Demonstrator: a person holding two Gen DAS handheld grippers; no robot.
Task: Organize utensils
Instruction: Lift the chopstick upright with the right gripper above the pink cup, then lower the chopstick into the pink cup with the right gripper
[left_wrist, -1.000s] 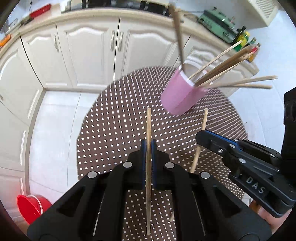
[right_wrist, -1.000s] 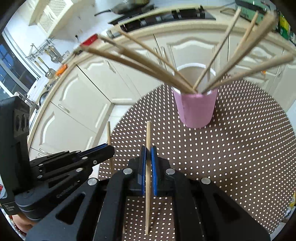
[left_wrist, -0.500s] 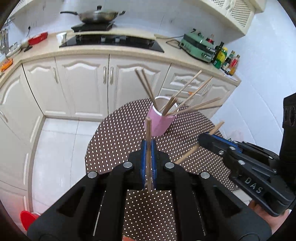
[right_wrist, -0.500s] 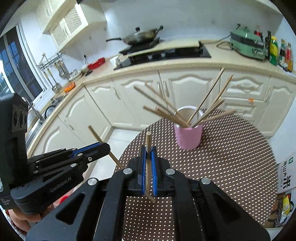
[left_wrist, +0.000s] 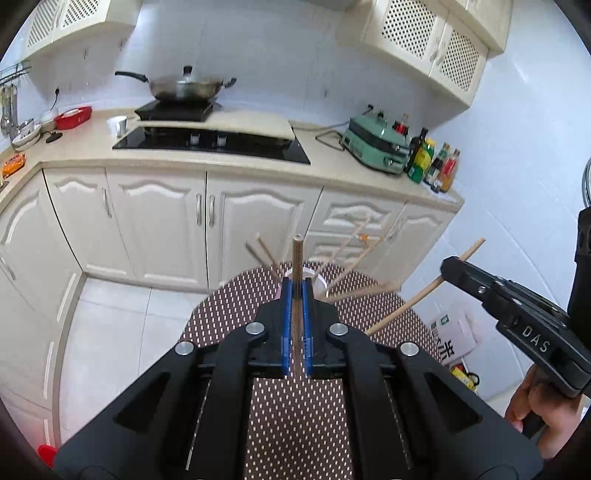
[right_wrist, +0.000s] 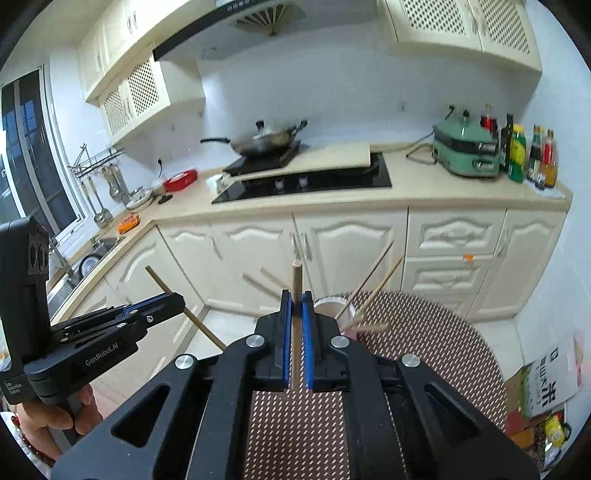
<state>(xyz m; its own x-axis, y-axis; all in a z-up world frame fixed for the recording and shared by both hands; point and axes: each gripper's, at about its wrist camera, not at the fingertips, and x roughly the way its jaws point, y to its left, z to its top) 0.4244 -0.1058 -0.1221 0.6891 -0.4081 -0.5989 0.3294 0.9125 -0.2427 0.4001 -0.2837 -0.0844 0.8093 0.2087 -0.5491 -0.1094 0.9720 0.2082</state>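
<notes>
Currently, the left gripper (left_wrist: 295, 291) is clamped tight on a chopstick (left_wrist: 296, 258), a slender round wooden rod that stands nearly upright between the ribbed blue pads, its blunt end rising above the fingertips. The right gripper (right_wrist: 296, 299) is likewise closed on a second chopstick (right_wrist: 296, 277) of the same pale wood, held the same way. Each gripper also shows in the other camera: in the left wrist view the right gripper (left_wrist: 448, 267) carries its stick slanted; in the right wrist view the left gripper (right_wrist: 177, 301) does the same. Both tools are matte black plastic with silver screw heads, and a bare hand (right_wrist: 55, 413) grips the left handle.

Below and ahead of both grippers lies a round desk (left_wrist: 295, 413) covered in brown perforated matting with a regular dot pattern. On its far part stands a pink cylindrical cup (right_wrist: 334, 306) with a white inner rim, partly hidden behind the fingers. Several more chopsticks (right_wrist: 373, 277) fan outward from the cup, leaning in different directions; they appear blurred.
</notes>
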